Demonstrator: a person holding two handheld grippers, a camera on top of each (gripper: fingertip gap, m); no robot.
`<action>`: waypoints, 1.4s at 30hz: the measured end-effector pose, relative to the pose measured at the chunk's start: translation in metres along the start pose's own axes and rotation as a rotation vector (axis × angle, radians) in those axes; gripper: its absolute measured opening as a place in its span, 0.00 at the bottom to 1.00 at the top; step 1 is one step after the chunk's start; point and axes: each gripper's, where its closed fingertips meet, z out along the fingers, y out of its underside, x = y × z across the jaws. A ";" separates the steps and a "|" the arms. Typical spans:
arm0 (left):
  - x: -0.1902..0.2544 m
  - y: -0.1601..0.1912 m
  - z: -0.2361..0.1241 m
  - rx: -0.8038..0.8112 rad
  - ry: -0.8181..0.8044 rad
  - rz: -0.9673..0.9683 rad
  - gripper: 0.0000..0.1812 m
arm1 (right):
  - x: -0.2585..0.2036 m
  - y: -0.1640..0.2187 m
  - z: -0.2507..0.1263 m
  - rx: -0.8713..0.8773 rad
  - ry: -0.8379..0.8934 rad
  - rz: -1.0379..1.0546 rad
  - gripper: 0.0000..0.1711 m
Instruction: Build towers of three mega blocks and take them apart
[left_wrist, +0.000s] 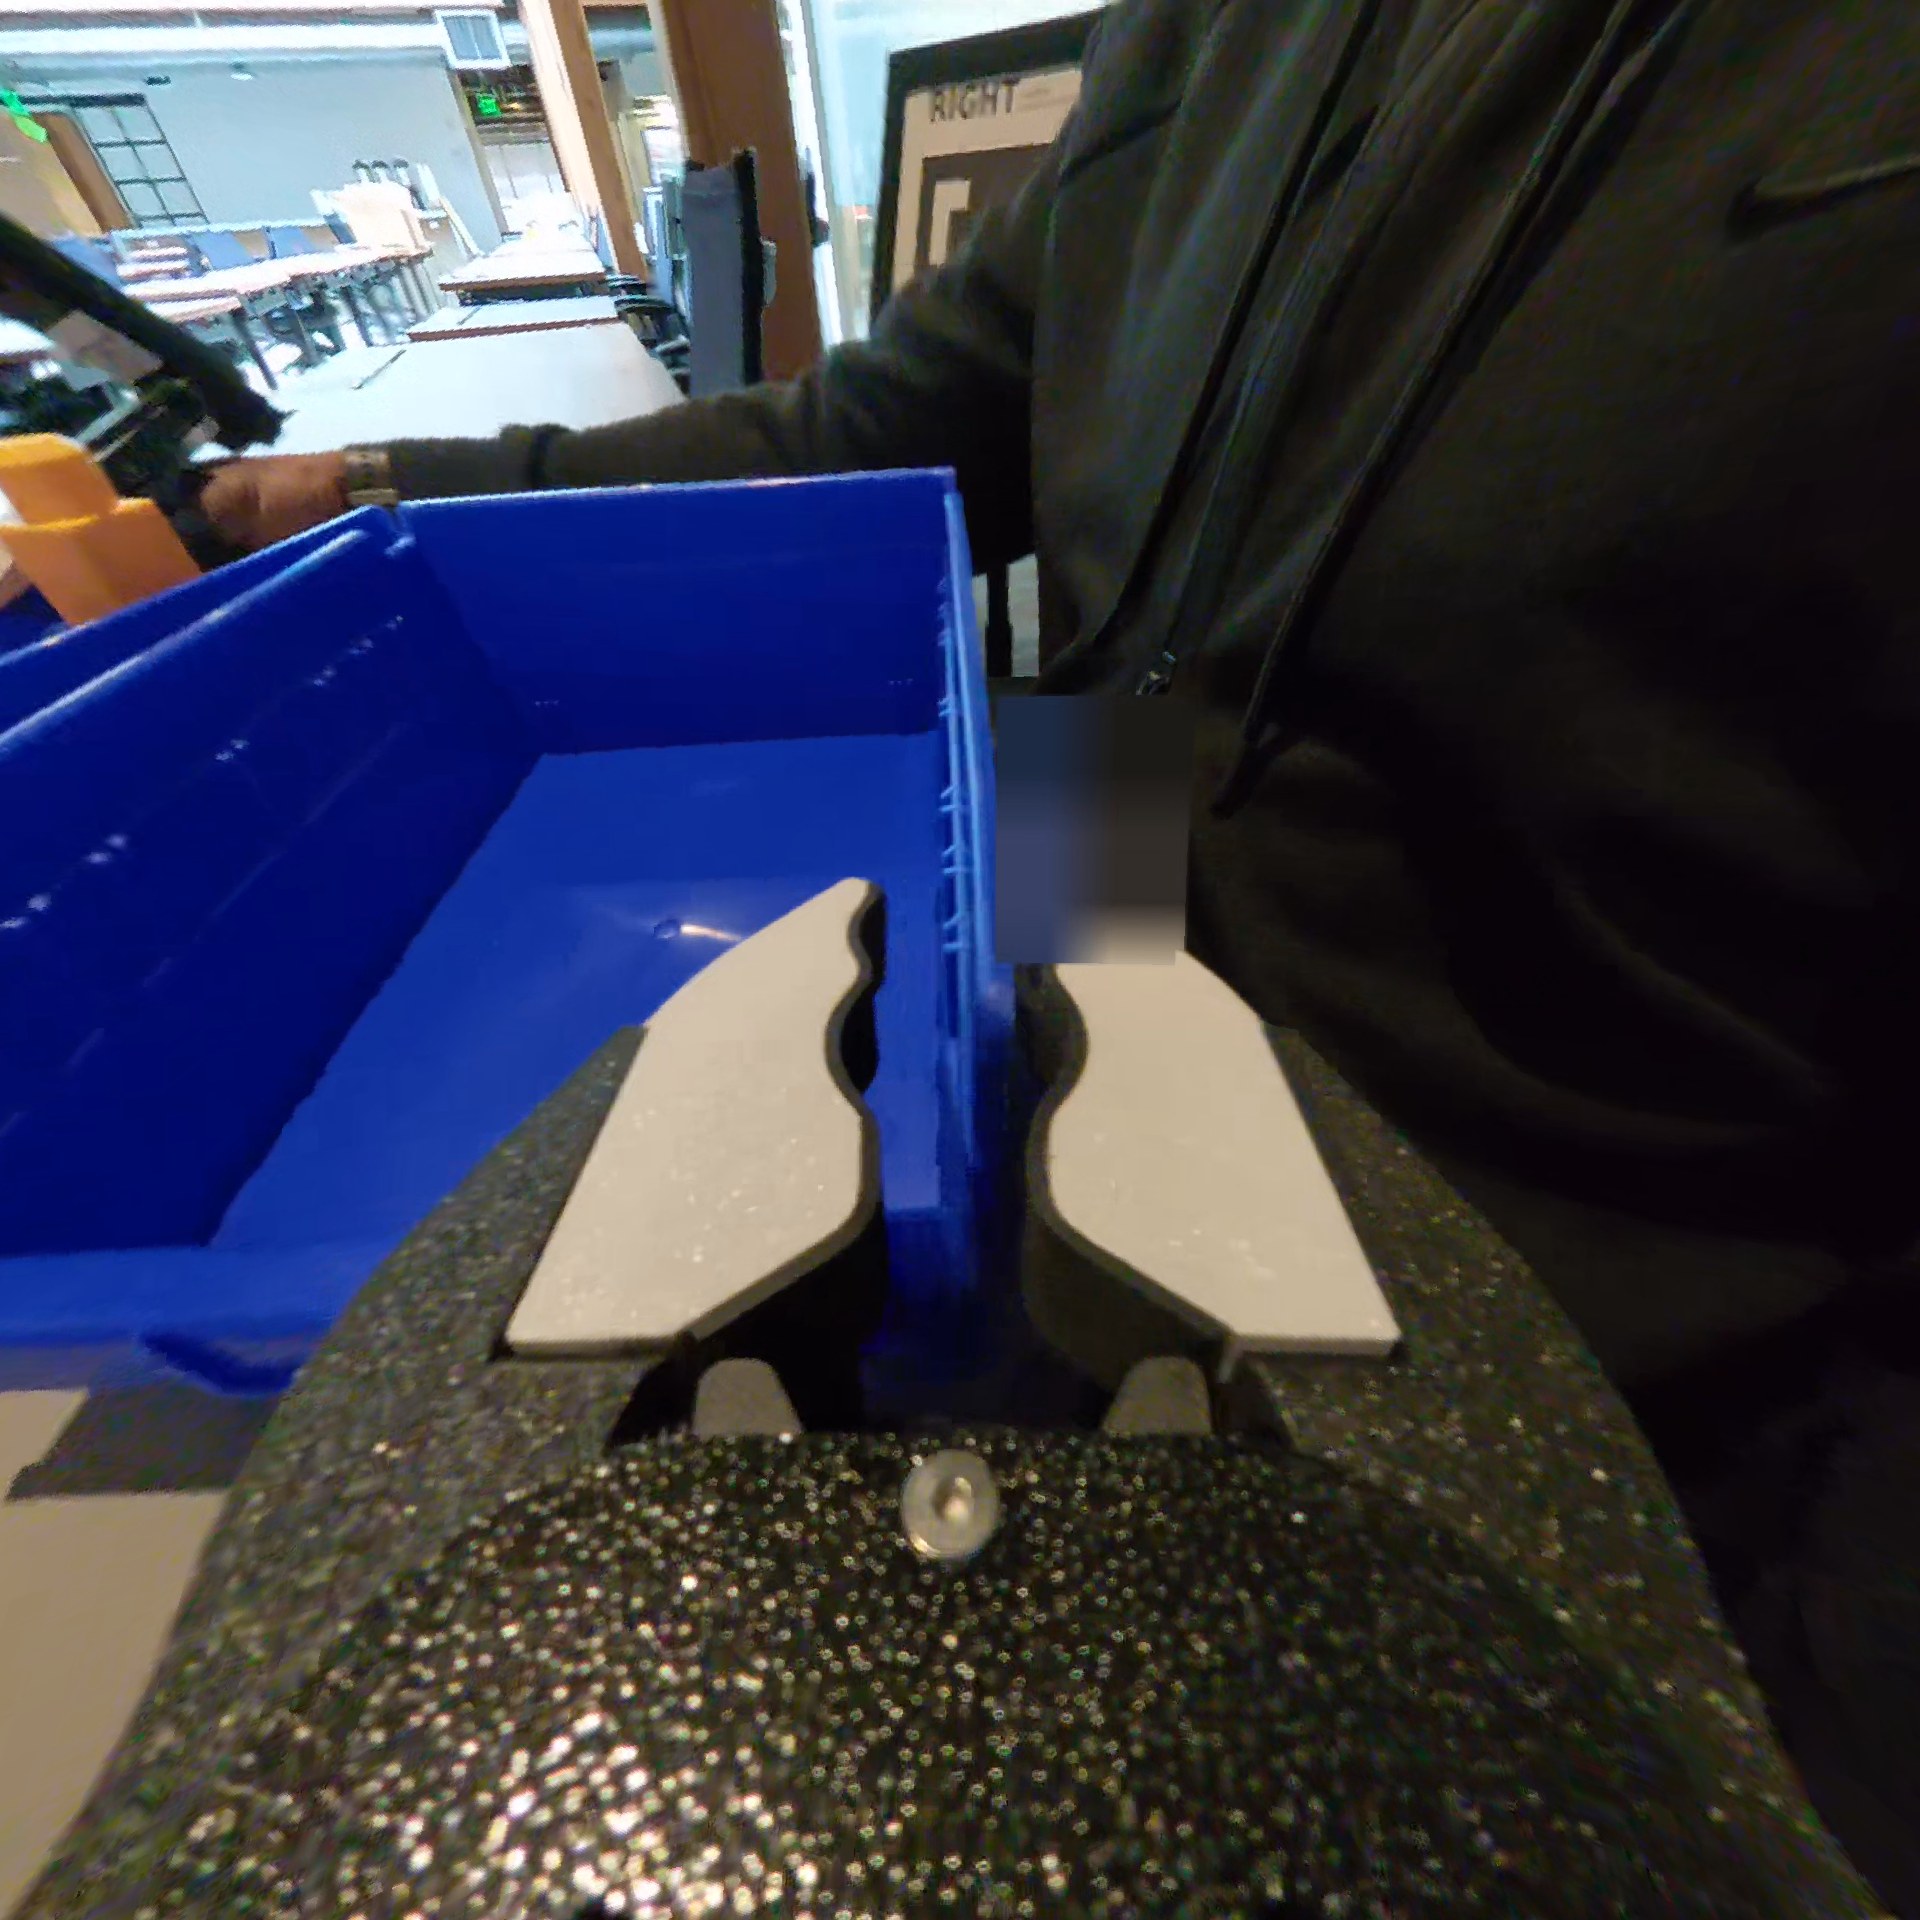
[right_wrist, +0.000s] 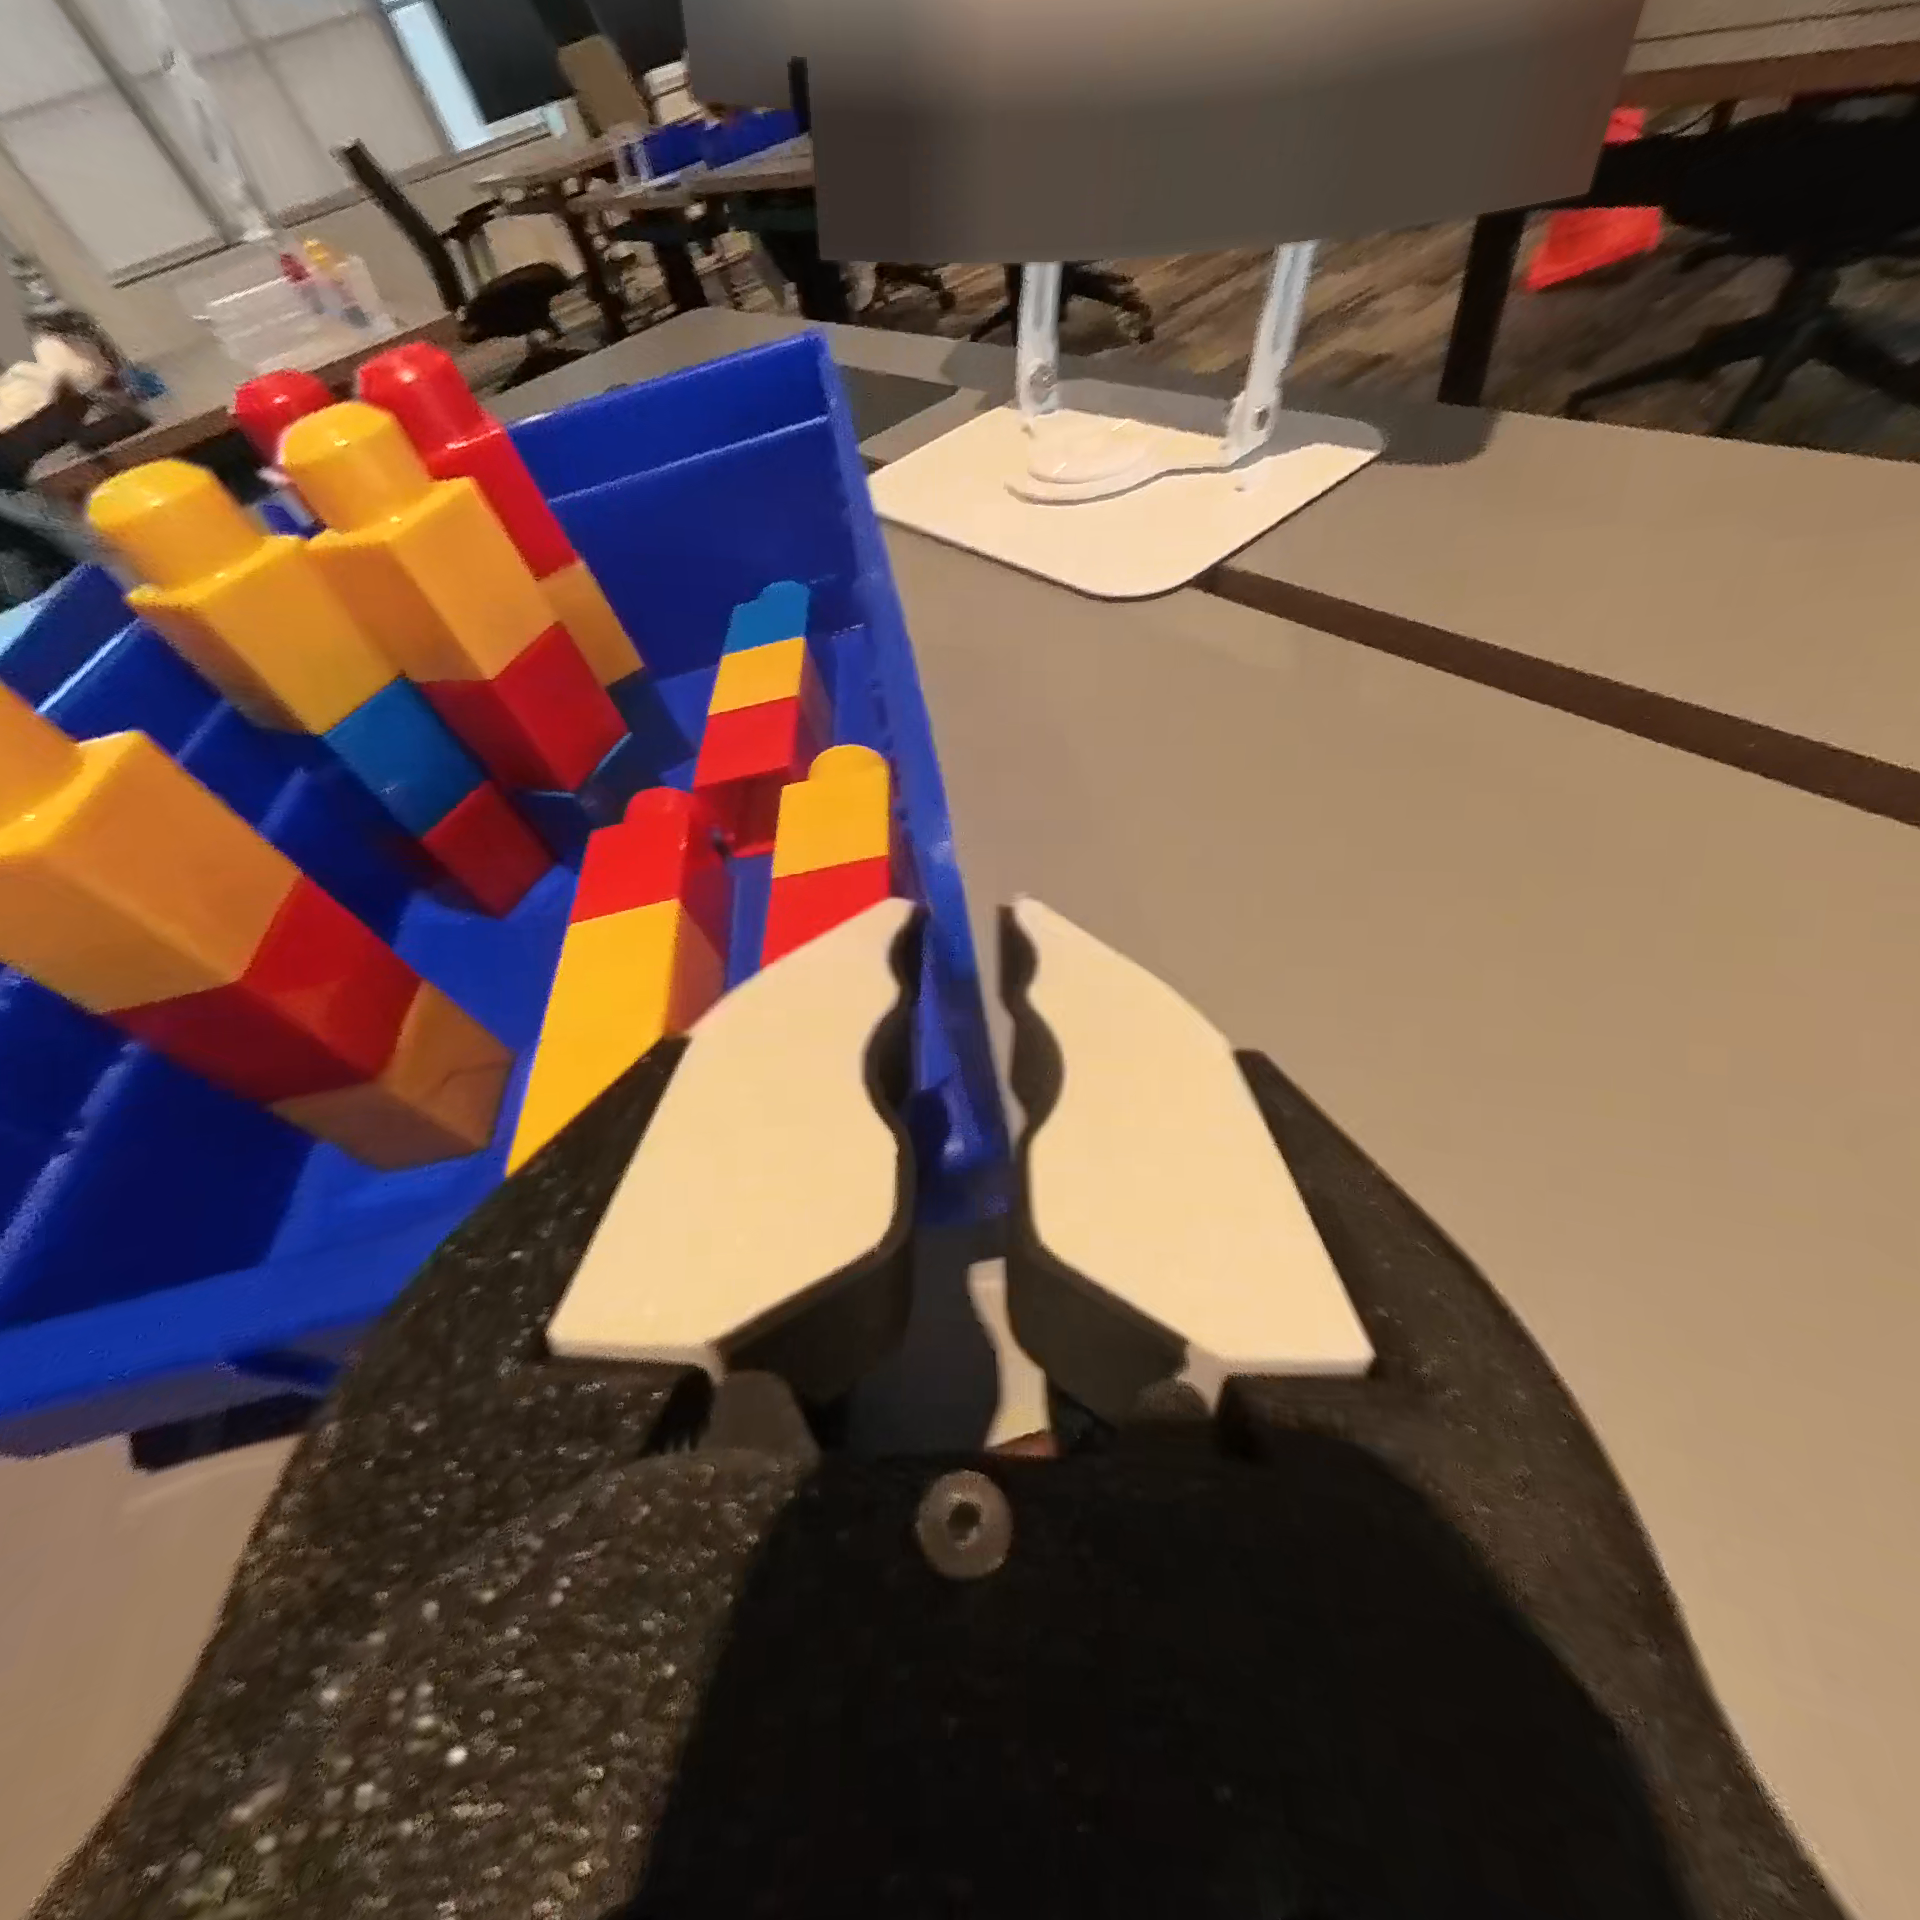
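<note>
Towers (right_wrist: 436, 644) sit in my right bin (right_wrist: 686, 499), upper left of the right wrist frame, standing on end, long axes splayed by the lens. Right fingers (right_wrist: 958, 914) are clamped on that bin's right wall, so right is nearer. Left fingers (left_wrist: 951, 925) pinch the right wall of an empty bin (left_wrist: 260, 831). Blocks: glossy hard plastic, square bodies, round studs. Bins: rigid blue, ribbed. Bench (right_wrist: 1455, 935): smooth, matte.

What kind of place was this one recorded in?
Probably an open-plan office or lab workspace: rows of long desks run back through the room, an office chair sits at one, and a white monitor stand rests on the grey table.
</note>
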 end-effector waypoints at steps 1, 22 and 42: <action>-0.002 -0.003 -0.006 0.024 -0.017 -0.016 0.16 | 0.002 -0.003 -0.003 0.027 0.026 -0.001 0.17; -0.076 0.004 -0.061 0.059 -0.529 -0.072 0.08 | -0.050 0.065 -0.035 -0.327 -0.075 0.180 0.07; -0.038 0.011 0.079 -0.166 -0.122 0.044 0.00 | -0.074 0.056 0.103 -0.506 0.024 -0.299 0.06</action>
